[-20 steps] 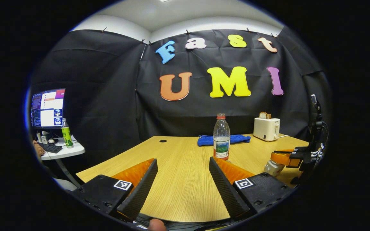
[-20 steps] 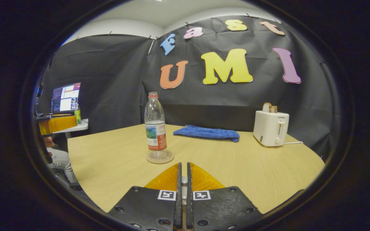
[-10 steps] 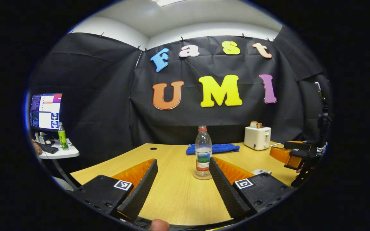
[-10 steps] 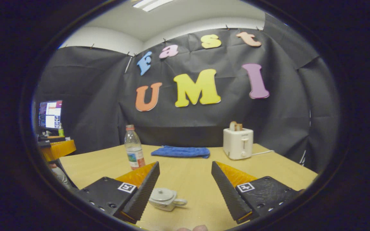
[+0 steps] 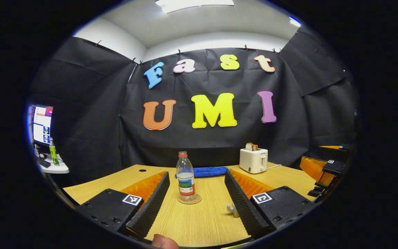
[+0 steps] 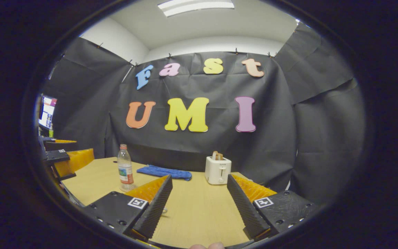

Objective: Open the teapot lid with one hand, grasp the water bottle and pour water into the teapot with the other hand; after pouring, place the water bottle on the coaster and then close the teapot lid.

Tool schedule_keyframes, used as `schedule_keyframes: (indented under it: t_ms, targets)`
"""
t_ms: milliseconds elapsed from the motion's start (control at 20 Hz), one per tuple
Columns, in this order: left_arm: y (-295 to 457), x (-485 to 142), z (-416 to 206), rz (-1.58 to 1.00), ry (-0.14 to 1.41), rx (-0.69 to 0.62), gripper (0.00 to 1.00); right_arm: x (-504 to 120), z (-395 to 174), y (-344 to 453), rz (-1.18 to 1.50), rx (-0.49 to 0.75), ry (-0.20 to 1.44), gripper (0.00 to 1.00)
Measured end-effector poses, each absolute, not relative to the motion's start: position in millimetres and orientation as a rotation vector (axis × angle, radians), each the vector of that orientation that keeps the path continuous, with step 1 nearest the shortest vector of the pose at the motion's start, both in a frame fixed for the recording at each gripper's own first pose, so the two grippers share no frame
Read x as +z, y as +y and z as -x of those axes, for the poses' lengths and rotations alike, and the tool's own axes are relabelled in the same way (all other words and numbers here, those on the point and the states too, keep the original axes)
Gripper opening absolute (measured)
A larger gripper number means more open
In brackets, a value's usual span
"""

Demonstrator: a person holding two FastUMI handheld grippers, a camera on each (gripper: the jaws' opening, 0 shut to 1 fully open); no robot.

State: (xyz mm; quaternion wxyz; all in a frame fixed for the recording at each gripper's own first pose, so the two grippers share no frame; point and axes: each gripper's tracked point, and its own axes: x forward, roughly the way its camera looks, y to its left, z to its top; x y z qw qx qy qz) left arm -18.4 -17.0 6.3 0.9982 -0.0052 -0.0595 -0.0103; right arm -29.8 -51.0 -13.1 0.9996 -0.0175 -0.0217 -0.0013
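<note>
**Both tongs spread wide above the worktop, bottle on its coaster**

In the left gripper view the left tongs [image 5: 196,207] are released, fingers spread well apart with nothing between them. Beyond them, seen through the gap, the bottle [image 5: 186,176] stands upright on the coaster [image 5: 189,199], its cap on. A small pale piece of the teapot [image 5: 231,209] peeks out just beside the inner edge of the right-hand finger (most of it is hidden, so whether the lid is on cannot be told). The wooden worktop [image 5: 202,221] runs back to a blue towel [image 5: 206,171] lying behind the bottle, and a white toaster [image 5: 253,160] with a slice in its slot stands to the right of the towel. At the far right edge the other gripper shows, apart from the bottle.

In the right gripper view the right tongs [image 6: 199,204] are likewise released and hold nothing. The bottle [image 6: 125,168] stands at the left, well apart from these tongs; the towel [image 6: 165,172] and toaster [image 6: 217,169] sit farther back. A fingertip shows at the bottom edge of each view. A monitor [image 5: 42,123] glows at far left on a side table.
</note>
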Motion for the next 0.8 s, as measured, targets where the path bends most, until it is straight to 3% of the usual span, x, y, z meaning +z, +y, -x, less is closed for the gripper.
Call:
schedule_keyframes:
  t_ms: [800]
  targets:
    - [9, 20, 34, 0.024, -0.14, -0.004, 1.0, 14, 43, -21, 0.034, -0.018, -0.076, 0.95]
